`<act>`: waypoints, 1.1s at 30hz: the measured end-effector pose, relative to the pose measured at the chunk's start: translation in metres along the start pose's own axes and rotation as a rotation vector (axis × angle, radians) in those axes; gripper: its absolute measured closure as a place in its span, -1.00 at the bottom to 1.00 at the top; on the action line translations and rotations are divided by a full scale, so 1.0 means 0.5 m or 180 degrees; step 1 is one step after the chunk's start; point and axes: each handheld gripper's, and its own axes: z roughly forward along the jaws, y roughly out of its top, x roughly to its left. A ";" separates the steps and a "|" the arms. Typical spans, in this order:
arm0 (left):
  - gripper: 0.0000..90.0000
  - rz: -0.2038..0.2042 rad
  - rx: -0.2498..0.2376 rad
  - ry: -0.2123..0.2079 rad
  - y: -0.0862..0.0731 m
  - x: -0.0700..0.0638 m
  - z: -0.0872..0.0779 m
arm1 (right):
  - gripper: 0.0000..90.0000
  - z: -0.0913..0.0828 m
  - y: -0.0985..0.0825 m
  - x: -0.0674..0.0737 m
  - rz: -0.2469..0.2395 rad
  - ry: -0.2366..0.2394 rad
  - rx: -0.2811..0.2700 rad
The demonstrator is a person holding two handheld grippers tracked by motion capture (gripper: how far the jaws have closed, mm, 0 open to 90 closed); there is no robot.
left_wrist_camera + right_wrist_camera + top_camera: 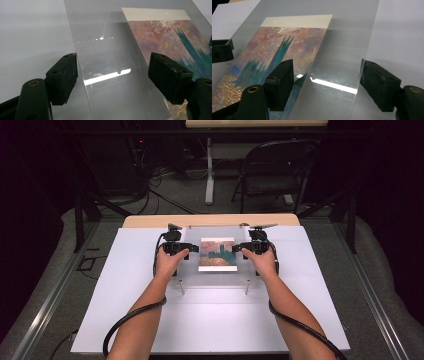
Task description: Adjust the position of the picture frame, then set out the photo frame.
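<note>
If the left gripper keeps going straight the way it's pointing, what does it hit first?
Probably the clear acrylic sheet: the left gripper has its open jaws standing on either side of the sheet's edge. Farther along comes the painted picture, then the right gripper, though depth is hard to judge.

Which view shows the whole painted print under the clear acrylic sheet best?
High view: the pink-and-teal painted print sits whole, though small, under the clear acrylic sheet. The right gripper view shows it large but cropped and partly covered by a jaw; the left gripper view catches one part.
</note>
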 end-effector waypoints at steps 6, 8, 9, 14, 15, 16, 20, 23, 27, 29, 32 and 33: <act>-0.42 -0.0066 0.0009 -0.0053 -0.002 0.002 0.000 | -0.39 0.000 0.000 0.000 0.0001 -0.0001 -0.0005; -0.41 -0.0075 0.0015 -0.0033 0.000 0.000 -0.001 | -0.38 -0.001 0.000 0.001 -0.0005 -0.0012 0.0000; -0.39 -0.0108 0.0012 -0.0029 0.000 0.000 -0.001 | -0.36 -0.001 0.001 0.001 0.0007 -0.0010 0.0001; -0.32 -0.0139 -0.0014 -0.0026 0.000 0.002 -0.004 | -0.26 -0.006 0.003 -0.004 0.0048 0.0003 0.0001; -0.32 -0.0144 -0.0014 -0.0028 0.000 0.002 -0.005 | -0.26 -0.007 0.003 -0.003 0.0053 -0.0011 0.0011; -0.32 -0.0139 -0.0008 -0.0024 0.000 0.002 -0.005 | -0.26 -0.008 0.004 -0.003 0.0039 -0.0012 0.0019; -0.31 -0.0120 -0.0027 -0.0021 -0.001 0.001 -0.007 | -0.26 -0.009 0.004 -0.001 0.0037 -0.0024 0.0010; -0.30 -0.0130 -0.0056 -0.0018 -0.003 0.001 -0.008 | -0.25 -0.011 0.003 0.002 0.0009 -0.0057 0.0016; -0.30 -0.0111 -0.0060 0.0007 -0.003 -0.002 -0.012 | -0.25 -0.012 0.005 0.003 -0.0011 -0.0046 0.0014; -0.30 -0.0112 -0.0072 0.0012 -0.003 -0.003 -0.014 | -0.25 -0.013 0.006 0.005 -0.0024 -0.0063 0.0020; -0.30 -0.0086 -0.0088 0.0023 -0.003 -0.006 -0.019 | -0.25 -0.018 0.006 0.009 -0.0044 -0.0078 0.0001; -0.29 -0.0090 -0.0095 0.0016 -0.003 -0.007 -0.022 | -0.25 -0.019 0.006 0.010 -0.0061 -0.0073 -0.0018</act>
